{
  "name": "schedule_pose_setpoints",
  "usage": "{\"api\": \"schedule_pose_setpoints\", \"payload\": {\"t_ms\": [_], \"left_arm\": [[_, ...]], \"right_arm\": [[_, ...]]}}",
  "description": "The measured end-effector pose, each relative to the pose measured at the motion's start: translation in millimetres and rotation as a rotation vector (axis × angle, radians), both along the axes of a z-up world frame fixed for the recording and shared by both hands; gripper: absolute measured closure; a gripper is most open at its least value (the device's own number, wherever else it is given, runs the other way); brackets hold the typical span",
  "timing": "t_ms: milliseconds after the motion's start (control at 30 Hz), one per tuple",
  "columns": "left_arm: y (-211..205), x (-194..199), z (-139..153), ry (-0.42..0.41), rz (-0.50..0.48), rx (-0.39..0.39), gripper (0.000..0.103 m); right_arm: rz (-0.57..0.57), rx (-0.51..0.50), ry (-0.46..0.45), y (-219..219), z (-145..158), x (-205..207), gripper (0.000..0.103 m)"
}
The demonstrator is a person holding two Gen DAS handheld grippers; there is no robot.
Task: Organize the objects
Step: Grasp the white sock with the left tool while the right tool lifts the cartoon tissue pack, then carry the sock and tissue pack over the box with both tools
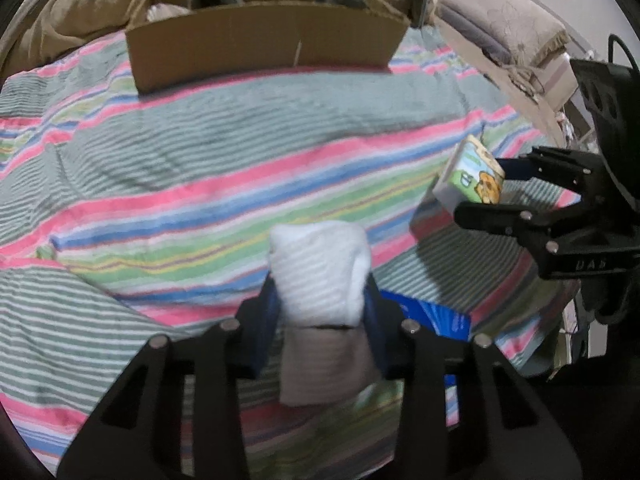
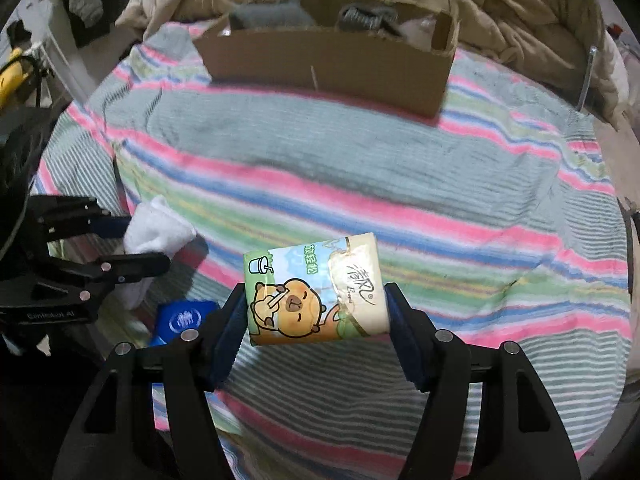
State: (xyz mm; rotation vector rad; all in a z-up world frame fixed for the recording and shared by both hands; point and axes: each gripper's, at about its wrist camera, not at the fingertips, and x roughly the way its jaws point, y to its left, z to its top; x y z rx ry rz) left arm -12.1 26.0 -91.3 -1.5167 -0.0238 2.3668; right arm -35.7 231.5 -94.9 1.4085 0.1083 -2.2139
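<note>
My left gripper [image 1: 322,300] is shut on a rolled white sock [image 1: 320,268], held just above the striped bedspread [image 1: 224,136]; the same sock [image 2: 156,228] shows at the left of the right wrist view, between that gripper's fingers [image 2: 132,266]. My right gripper [image 2: 316,312] is shut on a tissue pack with a cartoon bear [image 2: 316,288], lifted off the bed. In the left wrist view that pack [image 1: 472,176] hangs at the right, pinched by the right gripper [image 1: 488,190]. A cardboard box [image 2: 328,64] with grey socks inside stands at the far side of the bed.
A flat blue packet [image 2: 182,316] lies on the bedspread between the two grippers, also seen as the blue packet [image 1: 432,312] under the left fingers. A tan duvet [image 1: 80,4] is piled behind the box. Folded bedding [image 1: 504,20] sits at the far right.
</note>
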Motion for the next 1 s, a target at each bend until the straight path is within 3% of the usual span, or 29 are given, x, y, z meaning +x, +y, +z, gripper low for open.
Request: {"api": "schedule_pose_setpoints", "payload": {"t_ms": [300,1000], "left_arm": [[-4,-10,22,0.058,0.021,0.023,0.064],[-7,-55,77,0.182,0.062,0.035,0.064]], "right_arm": [[-0.046,-0.062,0.052,-2,34,-22,0.034],[-0.065,-0.124,0.146,-5,79,-67,0.034]]}}
